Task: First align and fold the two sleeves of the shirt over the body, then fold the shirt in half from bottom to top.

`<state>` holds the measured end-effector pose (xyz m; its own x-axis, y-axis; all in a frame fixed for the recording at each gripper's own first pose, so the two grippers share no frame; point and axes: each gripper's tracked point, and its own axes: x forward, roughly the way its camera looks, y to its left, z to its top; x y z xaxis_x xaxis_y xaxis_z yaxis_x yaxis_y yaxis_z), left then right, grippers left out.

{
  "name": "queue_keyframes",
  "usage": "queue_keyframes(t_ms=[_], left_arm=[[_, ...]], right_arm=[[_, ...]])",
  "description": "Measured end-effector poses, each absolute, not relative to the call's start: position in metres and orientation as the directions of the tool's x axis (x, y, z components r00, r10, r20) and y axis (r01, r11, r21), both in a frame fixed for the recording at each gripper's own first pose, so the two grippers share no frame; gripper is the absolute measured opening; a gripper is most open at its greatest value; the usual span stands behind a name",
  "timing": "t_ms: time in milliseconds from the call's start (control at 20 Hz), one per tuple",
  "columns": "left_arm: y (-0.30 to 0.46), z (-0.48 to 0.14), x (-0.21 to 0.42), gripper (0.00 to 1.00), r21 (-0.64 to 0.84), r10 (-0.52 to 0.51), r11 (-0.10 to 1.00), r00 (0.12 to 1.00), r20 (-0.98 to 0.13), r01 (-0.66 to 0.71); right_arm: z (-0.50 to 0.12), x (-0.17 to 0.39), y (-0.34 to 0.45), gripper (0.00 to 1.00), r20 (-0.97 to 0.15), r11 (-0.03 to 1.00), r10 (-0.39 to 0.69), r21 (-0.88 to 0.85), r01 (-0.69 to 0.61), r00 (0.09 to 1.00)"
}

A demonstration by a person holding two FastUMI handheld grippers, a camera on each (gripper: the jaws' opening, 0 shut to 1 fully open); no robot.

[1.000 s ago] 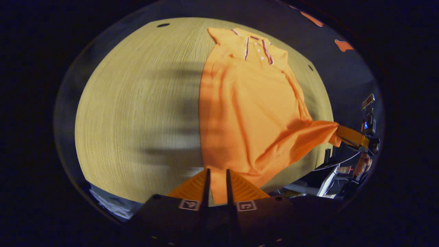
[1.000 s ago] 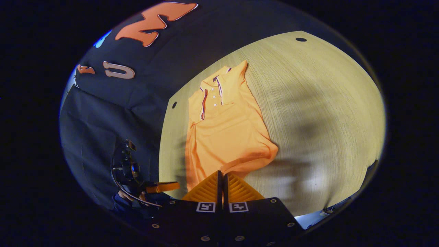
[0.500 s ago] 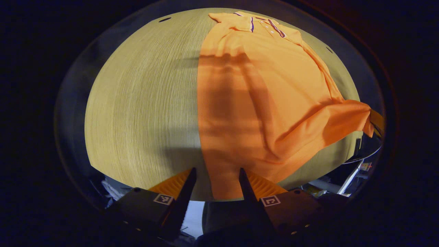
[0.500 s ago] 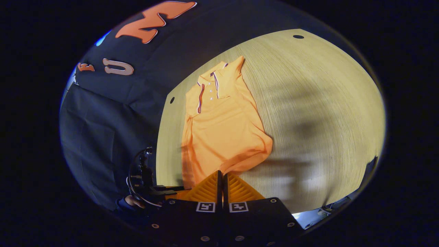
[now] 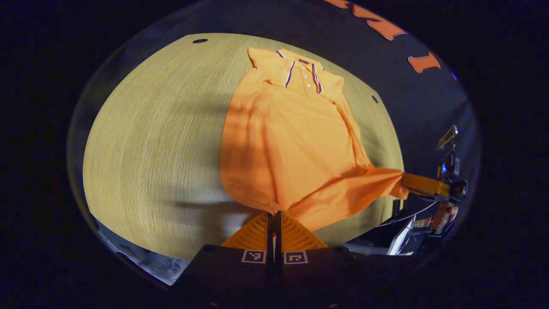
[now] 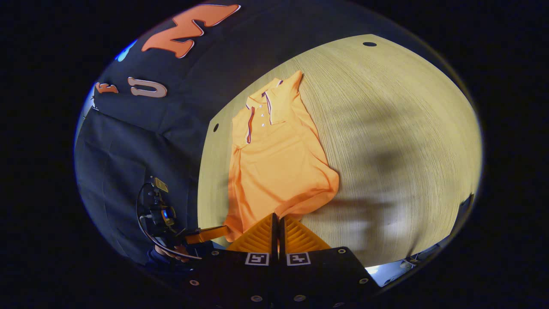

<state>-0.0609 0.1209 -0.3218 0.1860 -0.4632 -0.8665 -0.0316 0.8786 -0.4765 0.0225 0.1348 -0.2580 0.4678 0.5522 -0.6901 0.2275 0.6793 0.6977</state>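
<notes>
Each claw [image 5: 274, 214] has ridged triangular fingers on a dark screwed block bearing square markers.

Left tool [image 5: 274, 216] pinches shirt [image 5: 291, 137] hem (lifted).

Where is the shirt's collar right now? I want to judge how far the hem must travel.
The collar lies flat at the far end of the orange polo shirt on the wooden table, near the booth wall, opposite the hem end.

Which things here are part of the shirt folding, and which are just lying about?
Part of the job:
shirt
left gripper, shut on its hem
right gripper, shut on its hem

Lying about:
table
clutter below the table's edge
</notes>
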Motion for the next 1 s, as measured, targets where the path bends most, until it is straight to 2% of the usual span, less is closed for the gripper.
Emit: queue_keyframes(t_ms=[300, 600, 1000], left_arm=[[0.122, -0.292, 0.007, 0.01, -0.530, -0.502, 0.848, 0.296, -0.813, -0.018], [0.122, -0.277, 0.079, 0.01, -0.549, -0.517, 0.835, 0.354, -0.780, 0.009], [0.117, -0.272, 0.190, 0.01, -0.563, -0.530, 0.824, 0.426, -0.733, 0.055]], right_arm=[[-0.241, 0.057, 0.132, 0.01, -0.660, 0.669, 0.549, 0.715, 0.204, 0.512], [-0.224, 0.108, 0.124, 0.00, -0.646, 0.683, 0.527, 0.708, 0.177, 0.552], [-0.213, 0.206, 0.122, 0.00, -0.641, 0.705, 0.482, 0.688, 0.169, 0.597]])
